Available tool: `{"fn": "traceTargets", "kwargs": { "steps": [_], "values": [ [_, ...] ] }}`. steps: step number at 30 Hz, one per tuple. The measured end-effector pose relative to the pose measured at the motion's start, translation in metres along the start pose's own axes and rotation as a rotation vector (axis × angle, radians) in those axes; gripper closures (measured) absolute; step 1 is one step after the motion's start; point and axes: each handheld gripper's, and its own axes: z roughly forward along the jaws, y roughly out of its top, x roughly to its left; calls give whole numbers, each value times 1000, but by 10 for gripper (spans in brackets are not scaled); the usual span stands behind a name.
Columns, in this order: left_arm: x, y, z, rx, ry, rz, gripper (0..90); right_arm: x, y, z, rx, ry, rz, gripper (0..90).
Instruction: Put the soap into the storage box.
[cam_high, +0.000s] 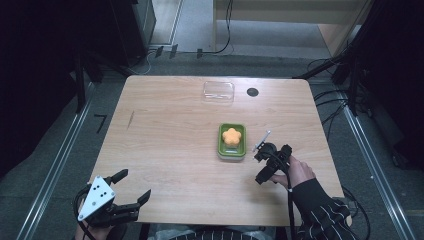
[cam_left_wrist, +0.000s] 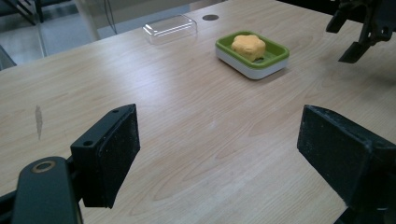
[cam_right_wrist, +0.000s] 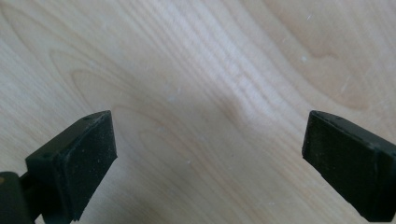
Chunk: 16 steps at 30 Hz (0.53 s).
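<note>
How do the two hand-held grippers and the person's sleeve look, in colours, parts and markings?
Both grippers are black with two flat, rough-padded jaws. The left gripper carries a grey three-cornered plate with small dark dots. The right gripper trails a black cable. The sleeve is dark with thin pale stripes.

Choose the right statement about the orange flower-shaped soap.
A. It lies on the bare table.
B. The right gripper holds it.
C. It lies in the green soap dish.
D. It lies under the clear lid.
C: the orange soap sits inside the green soap dish, while the clear lid lies apart, farther back on the table.
</note>
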Motion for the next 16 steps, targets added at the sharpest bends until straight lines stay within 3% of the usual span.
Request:
{"fn": "traceTargets", "kwargs": {
  "steps": [11,14,16],
  "values": [
    [0,2,3,4,-6,5,136,11,-30,9,19,31,19,49],
    [-1,2,3,4,-7,8,136,10,-32,7,12,30,15,49],
    [-1,2,3,7,-4,4,136,8,-30,2,-29,25,8,59]
  ]
}}
